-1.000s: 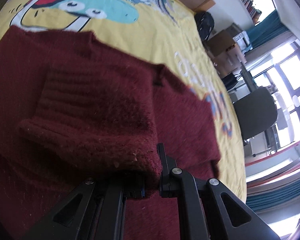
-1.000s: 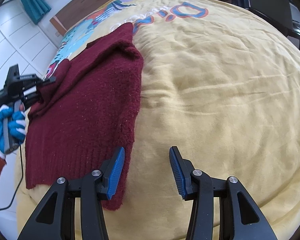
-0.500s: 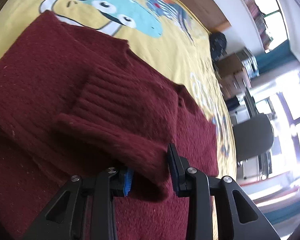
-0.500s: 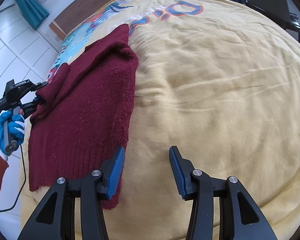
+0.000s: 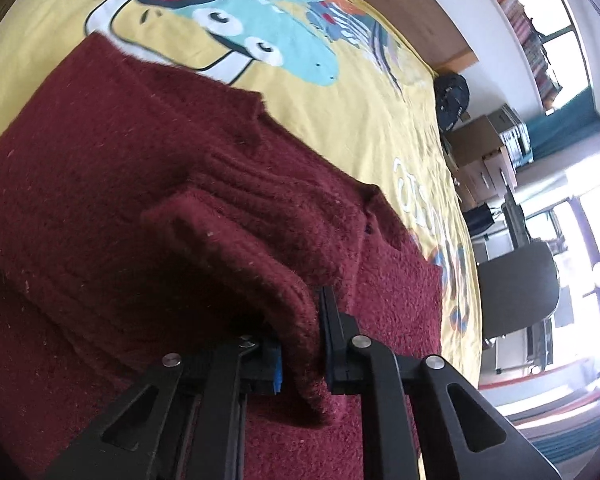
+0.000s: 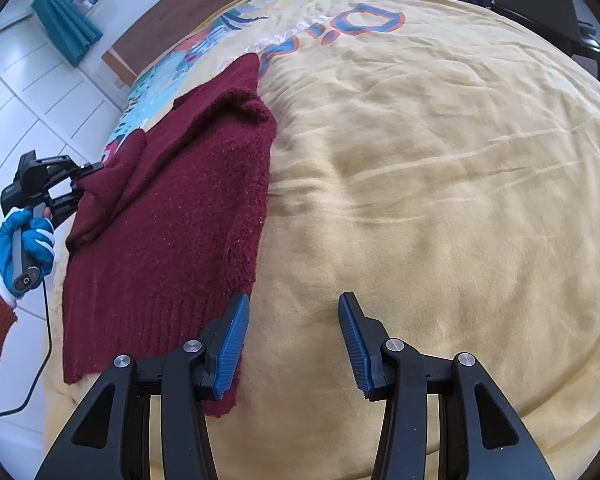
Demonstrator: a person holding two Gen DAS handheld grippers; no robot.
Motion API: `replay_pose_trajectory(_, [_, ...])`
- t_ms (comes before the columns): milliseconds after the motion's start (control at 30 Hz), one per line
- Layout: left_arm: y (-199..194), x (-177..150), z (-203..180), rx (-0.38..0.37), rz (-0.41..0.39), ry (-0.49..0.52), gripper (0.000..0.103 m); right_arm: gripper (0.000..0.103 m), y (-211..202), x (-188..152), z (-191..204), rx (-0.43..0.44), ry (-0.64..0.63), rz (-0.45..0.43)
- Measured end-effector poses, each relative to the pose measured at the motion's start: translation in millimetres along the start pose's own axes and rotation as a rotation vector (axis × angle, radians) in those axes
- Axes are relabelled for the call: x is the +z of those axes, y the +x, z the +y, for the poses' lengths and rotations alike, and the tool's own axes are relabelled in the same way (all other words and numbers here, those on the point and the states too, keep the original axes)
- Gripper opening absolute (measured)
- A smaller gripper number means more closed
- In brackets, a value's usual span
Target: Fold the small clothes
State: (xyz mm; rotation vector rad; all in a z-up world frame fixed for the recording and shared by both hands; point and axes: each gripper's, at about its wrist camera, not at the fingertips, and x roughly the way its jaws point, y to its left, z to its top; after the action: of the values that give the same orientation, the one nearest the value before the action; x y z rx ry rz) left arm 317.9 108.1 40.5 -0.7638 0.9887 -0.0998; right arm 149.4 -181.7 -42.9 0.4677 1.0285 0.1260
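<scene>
Across the bed: a wide yellow bedspread with a cartoon print fills both views, rumpled in shallow creases; it bears the garment near its left edge as the right wrist camera sees it.
Garment: a dark red knitted sweater lies mostly flat on the bedspread, ribbed hem nearest the right-hand tool, one side raised towards the left-hand tool.
Handling: soft, thick and limp by the look of it, likely light; it should drape and sag wherever it is unsupported, and the fuzzy knit probably grips the pads well.
Where to hold: the ribbed cuff and hem look firmest; a pinch through a doubled edge seems safer than a single layer.
Left gripper: closing on a thick fold of the sweater's sleeve; the knit sits squeezed between the pads.
Right gripper: spread and empty, hovering over bare bedspread just beside the sweater's hem corner.
Hand: a blue and white glove with an orange sleeve holds the left tool's handle.
Around: a wooden headboard, a dark chair, cardboard boxes and a black bag stand off the bed.
In the way: nothing lies on the sweater; the creased bedspread could drag at the knit.
</scene>
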Motion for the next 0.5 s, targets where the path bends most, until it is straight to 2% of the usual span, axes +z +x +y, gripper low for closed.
replay_pose_trajectory(267, [19.1,-17.0,-60.3,0.011,0.025,0.156,0.011,0.049,-3.4,-0.9,-6.0,0.019,0.019,-0.011])
replay_pose_trajectory(500, [53.9,-40.6,-106.4,0.065,0.082,0.292,0.011,0.049,-6.1,-1.3,-9.3,0.035,0.034,-0.021])
